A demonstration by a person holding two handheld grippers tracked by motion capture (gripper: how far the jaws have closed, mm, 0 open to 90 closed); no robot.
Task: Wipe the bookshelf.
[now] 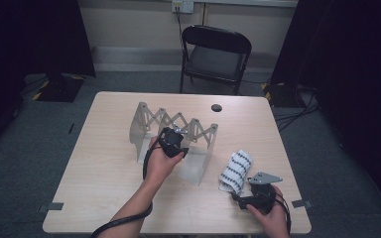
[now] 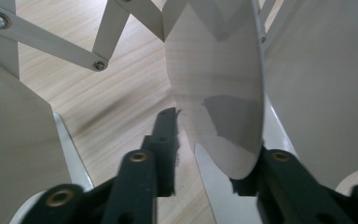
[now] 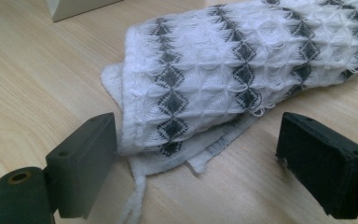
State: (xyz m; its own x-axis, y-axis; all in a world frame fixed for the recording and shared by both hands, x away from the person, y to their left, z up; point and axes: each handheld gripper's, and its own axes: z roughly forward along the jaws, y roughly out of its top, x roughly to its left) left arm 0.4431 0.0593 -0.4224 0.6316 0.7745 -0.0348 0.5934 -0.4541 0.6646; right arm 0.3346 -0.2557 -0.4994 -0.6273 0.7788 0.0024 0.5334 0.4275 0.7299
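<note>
My job now: I am getting hold of one flat plate of the grey folding rack (image 1: 151,126) with my left gripper (image 1: 171,141). My right gripper (image 1: 253,201) waits by the rolled towel (image 1: 237,170).

How to do it well: I should squeeze slowly and straight, so the thin plate (image 2: 216,93) does not bend or slip out. I think the rack could slide on the table (image 1: 104,163) if I push sideways, so I should keep my hand steady.

Left gripper: half closed, with the plate standing between its two black jaws. One jaw is tight against the plate's edge. The other jaw looks a tiny bit away from it, so I cannot tell if the squeeze is full yet.

Where the rack is: right at my left gripper. More plates stand on both sides of it, and the crossed bars (image 2: 56,44) are just ahead of it.

Right gripper: wide open, holding nothing. It sits low on the table.

Where the towel is: just in front of my right gripper, with its near end (image 3: 168,135) between the jaws. One jaw looks very close to the cloth and the other is well apart.

Watch out: the loose towel thread (image 3: 135,198) lies near my right gripper.
</note>
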